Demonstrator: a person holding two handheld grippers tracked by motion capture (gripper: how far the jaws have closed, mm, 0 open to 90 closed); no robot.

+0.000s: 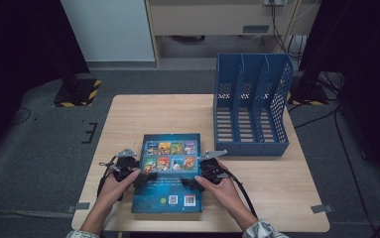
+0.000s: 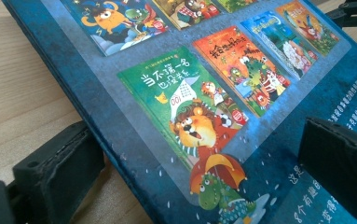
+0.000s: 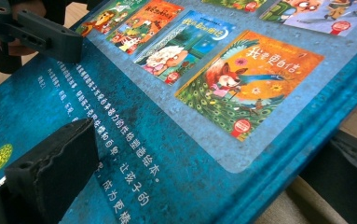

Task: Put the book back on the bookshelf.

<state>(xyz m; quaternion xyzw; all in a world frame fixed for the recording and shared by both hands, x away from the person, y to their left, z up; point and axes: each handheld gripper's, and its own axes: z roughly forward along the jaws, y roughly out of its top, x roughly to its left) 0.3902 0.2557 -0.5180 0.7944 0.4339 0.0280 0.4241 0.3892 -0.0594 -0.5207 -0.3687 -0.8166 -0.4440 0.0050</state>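
Each hand-held gripper, left and right, clamps a side edge of the blue book at lower centre; shallow edge grips could slip, dropping it onto the table.

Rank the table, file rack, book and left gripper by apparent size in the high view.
1. table
2. file rack
3. book, slightly smaller than the rack, though nearer the camera
4. left gripper
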